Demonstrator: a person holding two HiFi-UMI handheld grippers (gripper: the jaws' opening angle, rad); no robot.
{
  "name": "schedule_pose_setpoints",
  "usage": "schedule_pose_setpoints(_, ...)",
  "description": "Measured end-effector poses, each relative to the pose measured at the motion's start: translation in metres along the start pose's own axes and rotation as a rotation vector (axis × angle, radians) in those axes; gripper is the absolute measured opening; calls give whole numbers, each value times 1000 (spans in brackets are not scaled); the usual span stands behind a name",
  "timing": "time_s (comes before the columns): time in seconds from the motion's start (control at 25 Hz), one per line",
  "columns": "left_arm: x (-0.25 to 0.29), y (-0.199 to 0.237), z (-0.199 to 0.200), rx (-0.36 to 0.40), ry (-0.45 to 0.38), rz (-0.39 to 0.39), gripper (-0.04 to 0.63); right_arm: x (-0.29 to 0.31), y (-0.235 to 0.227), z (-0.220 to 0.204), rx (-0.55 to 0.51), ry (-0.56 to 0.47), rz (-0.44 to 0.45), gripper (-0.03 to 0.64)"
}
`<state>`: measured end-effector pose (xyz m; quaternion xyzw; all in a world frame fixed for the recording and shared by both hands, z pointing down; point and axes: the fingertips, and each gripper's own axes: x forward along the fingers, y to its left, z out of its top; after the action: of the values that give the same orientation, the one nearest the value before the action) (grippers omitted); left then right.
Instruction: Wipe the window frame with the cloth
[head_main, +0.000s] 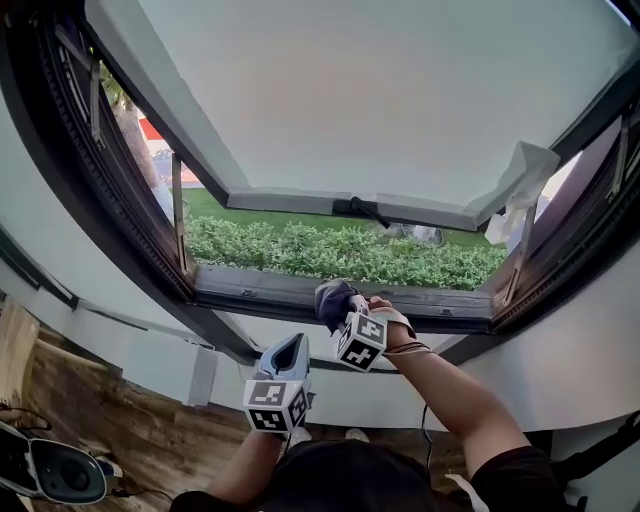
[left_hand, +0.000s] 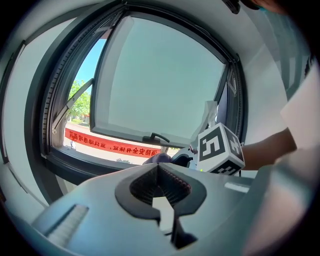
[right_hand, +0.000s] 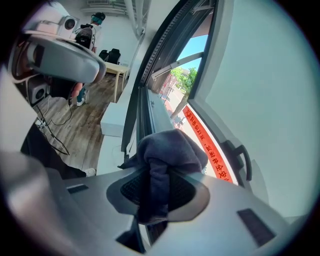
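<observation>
Cloth: one, dark grey, bunched, pinched between the jaws of the right hand-held gripper. Placed at the bottom rail of the window frame, about midway along it. Touching or just above: not clear from the head view.

Far left in the head view: wooden floor below the sill, then the frame's left side with the first of two stay arms.

Next, the left hand-held gripper, low and back from the rail, below the cloth. In its own view, jaws pressed together at the tips with nothing between them. Close ahead there, the right gripper's marker cube, one of two such cubes.

Centre: one sash, swung outward at the bottom, with one dark handle on its lower edge. Wide open gap between that edge and the bottom rail. Through the gap, hedge in the head view only. Red banner in both gripper views only.

Right gripper view: cloth folded over, clamped and bulging past the jaw tips, with the rail stretching away beneath it. Behind, a table, seen in no other view.

Far right: the second stay arm, a white crumpled scrap hanging at the sash corner, and a bare forearm reaching up to the rail.
</observation>
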<state>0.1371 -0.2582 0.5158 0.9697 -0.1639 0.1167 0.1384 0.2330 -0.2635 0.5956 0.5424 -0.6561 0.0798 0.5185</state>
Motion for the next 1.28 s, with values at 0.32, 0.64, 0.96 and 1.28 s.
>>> schedule_pose_setpoints(0.32, 15, -21, 0, 20, 15, -50, 9, -13, -5, -28, 18, 18, -23, 97)
schedule_pose_setpoints(0.64, 27, -39, 0, 41, 30, -109, 9, -29, -10, -56, 29, 62, -63, 97)
schedule_pose_setpoints(0.96, 40, -61, 1, 61, 36, -171, 9, -48, -19, -96, 71, 113, -117, 97)
schedule_pose_setpoints(1.28, 55, -90, -1, 80, 51, -249, 9, -67, -25, -136, 159, 154, -152, 97)
